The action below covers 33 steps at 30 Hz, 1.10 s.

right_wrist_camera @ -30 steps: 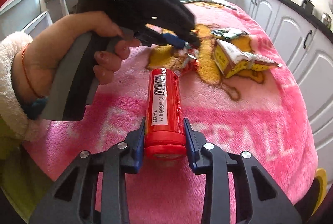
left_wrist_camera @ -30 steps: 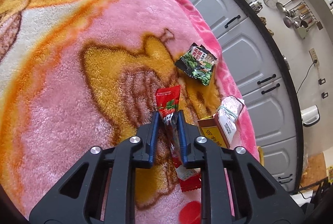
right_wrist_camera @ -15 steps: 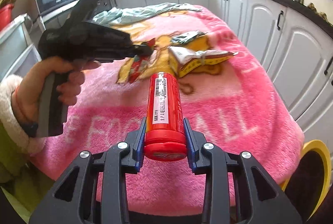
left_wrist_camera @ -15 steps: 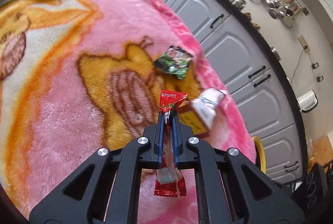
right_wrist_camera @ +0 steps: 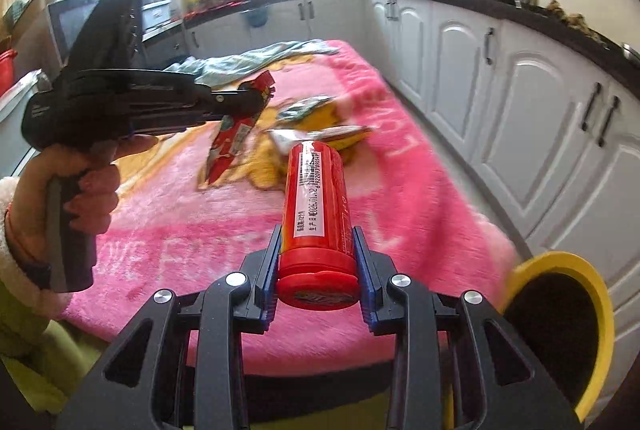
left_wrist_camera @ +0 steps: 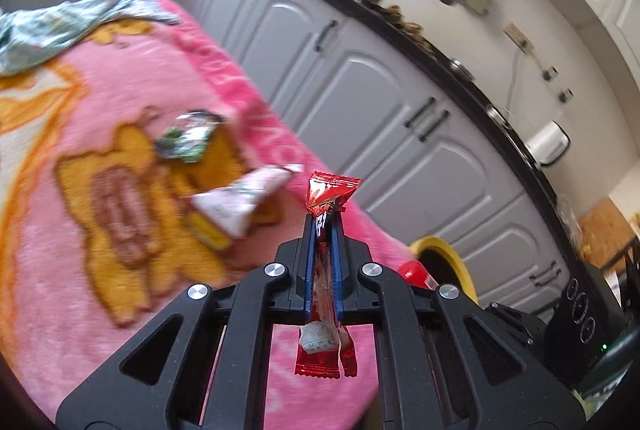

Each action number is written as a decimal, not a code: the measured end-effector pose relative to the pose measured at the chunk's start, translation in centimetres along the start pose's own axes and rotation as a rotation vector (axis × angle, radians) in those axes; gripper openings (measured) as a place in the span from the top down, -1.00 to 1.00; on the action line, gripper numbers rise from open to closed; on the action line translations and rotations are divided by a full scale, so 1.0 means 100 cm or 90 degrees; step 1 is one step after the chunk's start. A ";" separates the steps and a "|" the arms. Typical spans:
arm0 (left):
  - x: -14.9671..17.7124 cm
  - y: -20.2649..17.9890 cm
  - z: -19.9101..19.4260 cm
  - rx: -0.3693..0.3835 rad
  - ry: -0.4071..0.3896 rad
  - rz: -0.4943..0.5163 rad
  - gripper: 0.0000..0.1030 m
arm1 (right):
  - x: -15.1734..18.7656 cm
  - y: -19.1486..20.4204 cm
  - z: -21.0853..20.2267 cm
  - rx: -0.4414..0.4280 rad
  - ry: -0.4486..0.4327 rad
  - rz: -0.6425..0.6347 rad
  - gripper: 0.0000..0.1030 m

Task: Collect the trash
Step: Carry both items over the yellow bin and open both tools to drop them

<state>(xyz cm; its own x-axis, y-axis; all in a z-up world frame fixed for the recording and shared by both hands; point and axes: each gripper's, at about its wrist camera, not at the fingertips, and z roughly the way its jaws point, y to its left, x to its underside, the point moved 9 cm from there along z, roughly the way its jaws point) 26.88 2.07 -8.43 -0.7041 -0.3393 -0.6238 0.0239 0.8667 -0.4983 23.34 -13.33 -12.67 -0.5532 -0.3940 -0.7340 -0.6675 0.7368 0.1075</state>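
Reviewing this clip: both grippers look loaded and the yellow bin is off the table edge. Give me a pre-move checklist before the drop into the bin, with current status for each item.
1. Left gripper shut on the red wrapper: ok, wrapper pinched between the fingers, clear of the blanket.
2. Right gripper shut on the red canister: ok, gripped near its cap end.
3. Yellow bin in view and open: ok, dark opening visible past the table edge.
4. Either load over the bin: not ok, both short of it.
5. Trash left on the pink blanket: not ok, green packet and white-and-yellow carton remain.
6. Bin fill level: cannot tell.
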 end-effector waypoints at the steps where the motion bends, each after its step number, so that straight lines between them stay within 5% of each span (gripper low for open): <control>1: 0.000 -0.009 0.004 0.006 0.003 0.007 0.94 | 0.002 -0.006 -0.004 0.006 -0.001 0.006 0.40; 23: 0.061 -0.200 0.135 0.149 0.130 0.127 0.90 | 0.100 -0.187 -0.098 0.187 -0.018 0.235 0.43; 26: 0.070 -0.207 0.147 0.147 0.145 0.135 0.40 | 0.113 -0.200 -0.103 0.197 -0.022 0.270 0.10; 33: 0.076 -0.197 0.151 0.137 0.151 0.132 0.04 | 0.110 -0.207 -0.113 0.199 -0.052 0.296 -0.15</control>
<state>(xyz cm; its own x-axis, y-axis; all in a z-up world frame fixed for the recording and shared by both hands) 31.77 -23.11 -12.50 -0.8128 -0.0483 -0.5805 0.3140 0.8031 -0.5064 25.50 -39.10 -15.39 -0.7053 0.0449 -0.7075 -0.1766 0.9554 0.2367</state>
